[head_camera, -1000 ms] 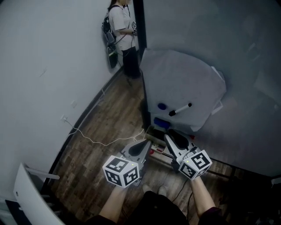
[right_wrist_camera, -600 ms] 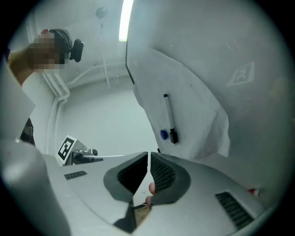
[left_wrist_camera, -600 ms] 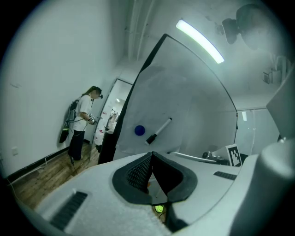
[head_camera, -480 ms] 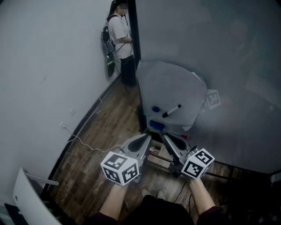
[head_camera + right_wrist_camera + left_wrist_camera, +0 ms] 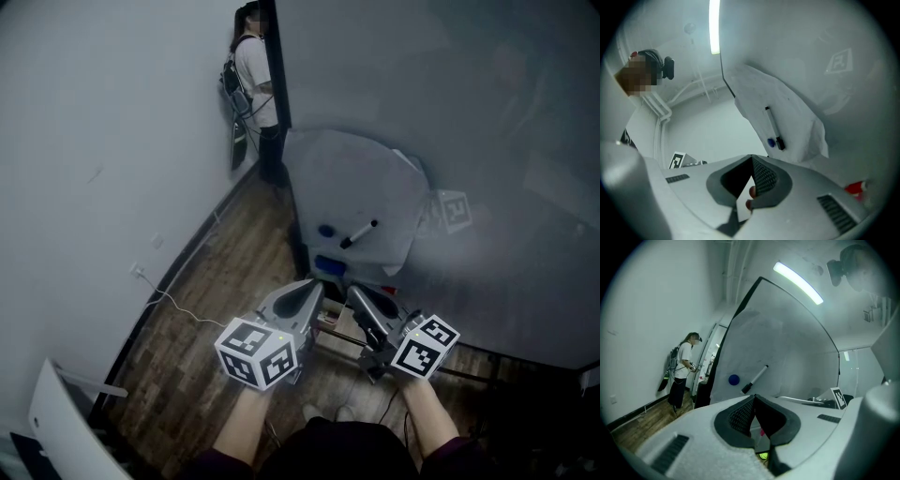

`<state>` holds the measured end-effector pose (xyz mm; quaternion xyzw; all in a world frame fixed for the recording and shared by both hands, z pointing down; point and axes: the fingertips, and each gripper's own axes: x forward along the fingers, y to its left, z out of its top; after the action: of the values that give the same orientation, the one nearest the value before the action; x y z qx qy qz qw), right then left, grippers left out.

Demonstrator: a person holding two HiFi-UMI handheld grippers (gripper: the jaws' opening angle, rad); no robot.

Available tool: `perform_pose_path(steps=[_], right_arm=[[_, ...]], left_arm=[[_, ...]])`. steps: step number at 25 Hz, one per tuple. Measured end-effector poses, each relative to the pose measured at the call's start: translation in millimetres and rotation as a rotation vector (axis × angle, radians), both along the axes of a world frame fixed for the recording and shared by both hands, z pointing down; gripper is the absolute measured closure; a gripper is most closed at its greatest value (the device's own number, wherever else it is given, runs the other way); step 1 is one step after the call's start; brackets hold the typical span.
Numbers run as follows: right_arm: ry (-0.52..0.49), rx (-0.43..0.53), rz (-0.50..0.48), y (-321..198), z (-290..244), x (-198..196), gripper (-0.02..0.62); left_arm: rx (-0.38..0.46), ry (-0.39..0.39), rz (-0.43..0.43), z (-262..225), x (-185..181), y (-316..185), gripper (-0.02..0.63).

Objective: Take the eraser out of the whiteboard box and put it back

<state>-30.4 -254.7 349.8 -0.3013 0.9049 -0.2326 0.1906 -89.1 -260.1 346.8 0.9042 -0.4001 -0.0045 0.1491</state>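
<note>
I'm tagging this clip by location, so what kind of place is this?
Probably an office or lab room: a whiteboard with a marker and blue magnet stuck on it, plain white walls, wood-look flooring, and a strip light overhead.

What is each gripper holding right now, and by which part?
Nothing. The left gripper is shut and empty; the right gripper has just been closing its jaws, which meet with nothing between them.

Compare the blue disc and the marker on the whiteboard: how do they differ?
The blue disc is small and round; the marker is a long, slanted stick. The blue disc is one colour all over; the marker is pale with a dark lower end. Both sit side by side on the whiteboard.
</note>
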Motion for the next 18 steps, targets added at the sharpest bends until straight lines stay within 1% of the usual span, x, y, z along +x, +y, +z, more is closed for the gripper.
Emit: perform_pose_path(steps=[7, 18], right_arm=[[-0.021, -0.008, -0.002, -3, -2, 12, 0.592], [-0.027, -0.021, -0.005, -6, 3, 13, 0.592]], left_arm=[[0.004, 0.001, -0.006, 0, 9, -1, 0.600], [-0.005, -0.008, -0.020, 5, 6, -4, 0.600]])
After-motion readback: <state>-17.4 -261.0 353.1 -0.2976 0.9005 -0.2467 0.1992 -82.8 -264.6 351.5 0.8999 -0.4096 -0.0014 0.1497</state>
